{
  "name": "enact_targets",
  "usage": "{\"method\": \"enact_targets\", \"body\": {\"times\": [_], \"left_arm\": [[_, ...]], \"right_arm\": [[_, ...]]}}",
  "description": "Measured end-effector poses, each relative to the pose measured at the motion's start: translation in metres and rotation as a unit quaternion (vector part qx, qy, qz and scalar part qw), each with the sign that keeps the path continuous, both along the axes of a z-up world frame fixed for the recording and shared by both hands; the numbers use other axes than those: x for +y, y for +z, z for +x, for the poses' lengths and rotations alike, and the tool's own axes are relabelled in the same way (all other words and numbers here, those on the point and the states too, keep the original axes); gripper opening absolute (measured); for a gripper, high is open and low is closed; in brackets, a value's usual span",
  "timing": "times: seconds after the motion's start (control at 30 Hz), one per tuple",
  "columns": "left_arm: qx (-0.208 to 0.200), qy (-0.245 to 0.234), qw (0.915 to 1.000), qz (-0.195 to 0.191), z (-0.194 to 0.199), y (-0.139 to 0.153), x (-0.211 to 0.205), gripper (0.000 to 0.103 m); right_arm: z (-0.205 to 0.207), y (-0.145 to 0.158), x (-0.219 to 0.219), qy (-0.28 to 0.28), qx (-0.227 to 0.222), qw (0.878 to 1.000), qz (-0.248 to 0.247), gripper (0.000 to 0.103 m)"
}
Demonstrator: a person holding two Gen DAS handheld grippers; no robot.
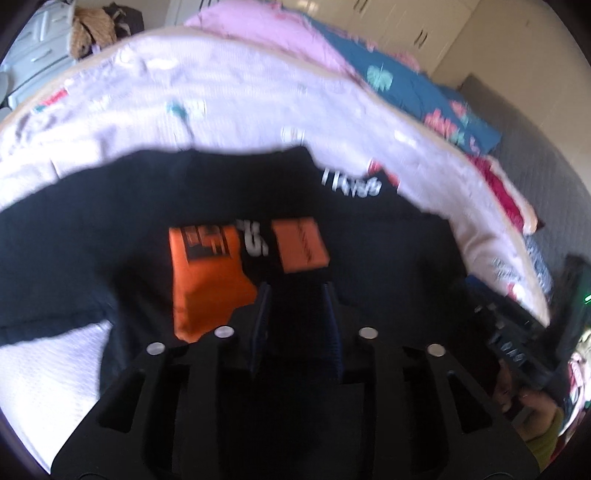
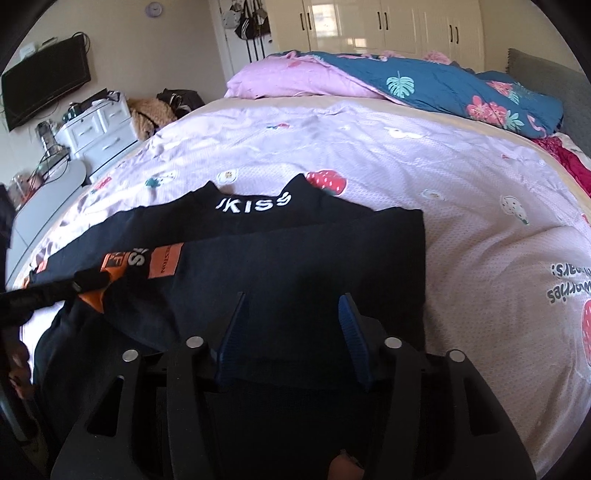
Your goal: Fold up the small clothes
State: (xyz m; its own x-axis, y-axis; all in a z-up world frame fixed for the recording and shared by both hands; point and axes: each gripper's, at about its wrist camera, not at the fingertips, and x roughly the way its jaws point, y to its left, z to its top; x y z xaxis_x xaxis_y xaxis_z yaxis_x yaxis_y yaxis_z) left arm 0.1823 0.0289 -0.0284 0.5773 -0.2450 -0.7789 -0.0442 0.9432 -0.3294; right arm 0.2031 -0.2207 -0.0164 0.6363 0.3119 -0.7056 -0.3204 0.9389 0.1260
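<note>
One black shirt, lying on the bed near its front edge. White lettering near the collar. Two orange patches on the chest area, with more white letters between them. The shirt's right side is folded over onto the body; the fold edge runs diagonally past the patches in the right wrist view.

Two grippers. Left gripper: fingers a narrow way apart, hanging over the black cloth just below the patches. No cloth seen pinched between the pads; left wrist view is blurred, so whether the tips touch the cloth I cannot tell. Right gripper: fingers about half apart, over the folded part of the shirt, nothing gripped between them. From the right wrist view the left gripper's dark body comes in from the left edge, beside the orange patches.

Surface: one pale lilac bedsheet printed with strawberries and some text. One quilt, pink on one side and teal with leaves and flowers on the other, bunched at the far end. Red fabric at the right edge.

Room: one wall-mounted screen, one white drawer unit, one round wall clock, one run of cream wardrobes, bags hanging on a door.
</note>
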Motion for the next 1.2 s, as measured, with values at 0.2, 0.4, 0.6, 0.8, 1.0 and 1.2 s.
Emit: {"method": "enact_targets", "body": {"times": [0.2,0.4,0.6,0.8,1.0,1.2], "left_arm": [[0.005,0.017,0.9997,0.017,-0.003,-0.02,0.005,0.025],[-0.012,0.004,0.9993,0.036,-0.008,-0.022,0.003,0.025],[-0.021,-0.011,0.999,0.037,-0.01,-0.016,0.0,0.033],[-0.029,-0.012,0.999,0.032,-0.015,-0.008,0.003,0.056],[-0.039,-0.01,0.9987,0.03,-0.02,0.0,0.006,0.084],[-0.05,0.002,0.9976,0.048,-0.023,0.008,0.009,0.094]], "right_arm": [[0.003,-0.01,0.001,-0.006,0.02,1.0,-0.017,0.055],[0.013,-0.032,-0.008,-0.036,0.063,0.997,-0.038,0.055],[0.006,-0.021,-0.005,-0.023,0.034,0.999,-0.019,0.062],[-0.001,-0.007,0.0,-0.023,0.0,1.0,0.003,0.086],[-0.01,0.004,0.006,-0.025,-0.035,0.999,0.004,0.097],[-0.019,0.019,0.012,-0.018,-0.076,0.997,0.001,0.099]]}}
